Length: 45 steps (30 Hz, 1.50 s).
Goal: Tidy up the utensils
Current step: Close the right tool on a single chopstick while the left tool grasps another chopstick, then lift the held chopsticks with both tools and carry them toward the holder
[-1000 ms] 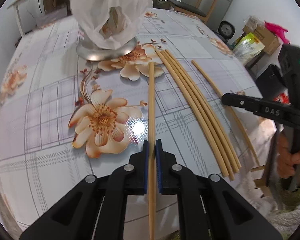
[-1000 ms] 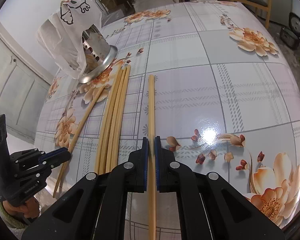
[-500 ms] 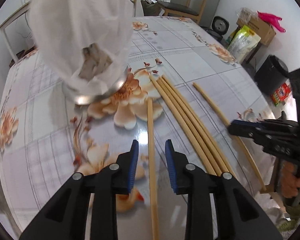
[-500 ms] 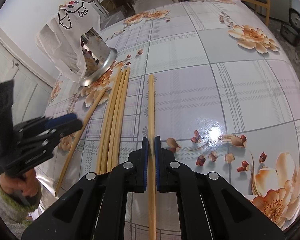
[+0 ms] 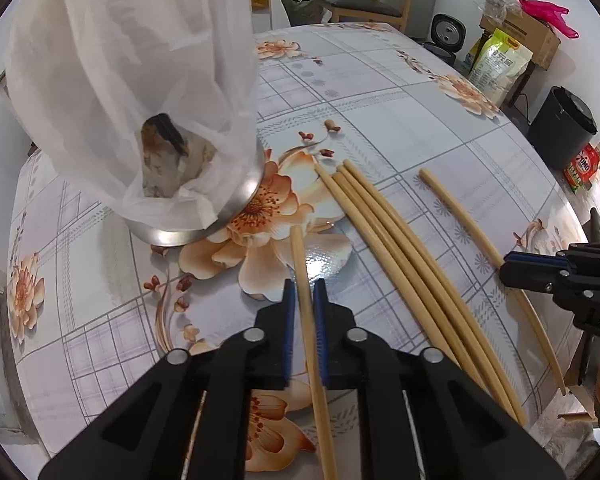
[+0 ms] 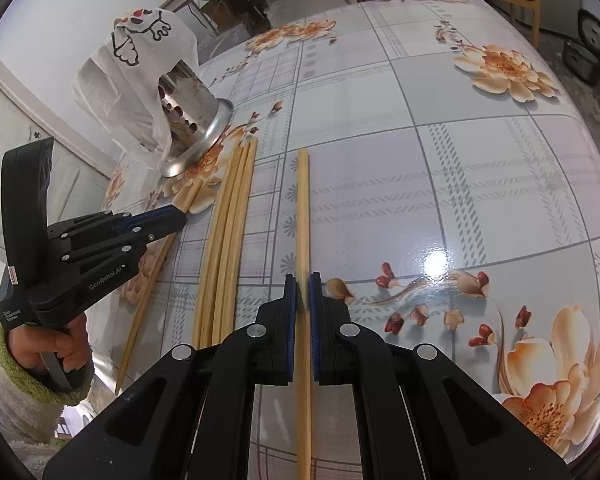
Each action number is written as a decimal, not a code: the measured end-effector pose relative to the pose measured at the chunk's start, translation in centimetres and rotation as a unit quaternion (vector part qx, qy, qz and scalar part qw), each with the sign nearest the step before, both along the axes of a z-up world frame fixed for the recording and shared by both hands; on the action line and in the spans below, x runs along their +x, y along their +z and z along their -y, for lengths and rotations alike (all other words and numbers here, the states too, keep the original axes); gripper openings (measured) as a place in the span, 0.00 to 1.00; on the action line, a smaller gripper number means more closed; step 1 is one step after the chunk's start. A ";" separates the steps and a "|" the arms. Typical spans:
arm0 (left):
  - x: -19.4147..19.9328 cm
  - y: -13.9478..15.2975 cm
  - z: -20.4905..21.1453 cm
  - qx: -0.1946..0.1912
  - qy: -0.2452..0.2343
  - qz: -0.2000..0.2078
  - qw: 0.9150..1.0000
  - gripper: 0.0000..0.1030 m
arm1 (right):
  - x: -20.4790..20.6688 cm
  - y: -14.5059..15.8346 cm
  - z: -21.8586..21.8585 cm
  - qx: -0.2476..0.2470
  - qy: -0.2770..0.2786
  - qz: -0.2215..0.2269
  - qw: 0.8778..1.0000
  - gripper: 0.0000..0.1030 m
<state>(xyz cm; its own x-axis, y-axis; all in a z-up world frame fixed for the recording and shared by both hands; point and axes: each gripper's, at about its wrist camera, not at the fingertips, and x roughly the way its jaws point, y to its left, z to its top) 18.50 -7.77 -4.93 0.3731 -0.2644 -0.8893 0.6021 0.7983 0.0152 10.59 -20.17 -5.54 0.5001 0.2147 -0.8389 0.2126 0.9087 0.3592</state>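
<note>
Step in hand: gripping chopsticks; left gripper (image 5: 303, 308) nearly closed around chopstick (image 5: 306, 312); right gripper (image 6: 302, 300) likewise around another chopstick (image 6: 302, 208); next, probably: lift toward holder (image 5: 204, 224) at 11 o'clock.

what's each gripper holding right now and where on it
Left gripper pinches the leftmost chopstick a short way back from its far tip. Right gripper pinches the rightmost chopstick around mid-length.

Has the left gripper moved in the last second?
Yes. The left gripper has slid forward along its chopstick toward the bagged metal holder, which looms closer now.
</note>
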 end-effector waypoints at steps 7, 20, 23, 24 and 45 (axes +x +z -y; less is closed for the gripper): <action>0.0 0.0 -0.4 -0.005 0.004 0.001 1.000 0.07 | 1.1 0.5 -0.3 -0.027 0.011 0.007 1.000 0.17; -0.2 0.1 -0.9 -0.013 0.009 0.003 1.000 0.07 | 5.3 0.3 -2.0 -0.108 0.043 0.016 0.993 0.20; -0.2 0.1 -0.9 -0.013 0.010 0.003 1.000 0.07 | 6.1 0.3 -2.5 -0.134 0.046 0.016 0.990 0.17; -0.3 0.1 -0.9 -0.013 0.010 0.004 1.000 0.07 | 6.4 0.2 -2.6 -0.146 0.046 0.015 0.988 0.14; -0.6 1.1 -3.2 -0.067 0.039 0.012 0.997 0.06 | 3.3 6.8 -0.1 -0.107 -0.026 0.096 0.989 0.04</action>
<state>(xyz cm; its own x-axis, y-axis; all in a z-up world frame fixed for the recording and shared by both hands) 17.86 -4.61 -3.84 0.4185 -0.3496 -0.8382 0.5386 0.8387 -0.0809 13.84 -20.05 1.30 0.6602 0.0132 -0.7509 0.2072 0.9579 0.1989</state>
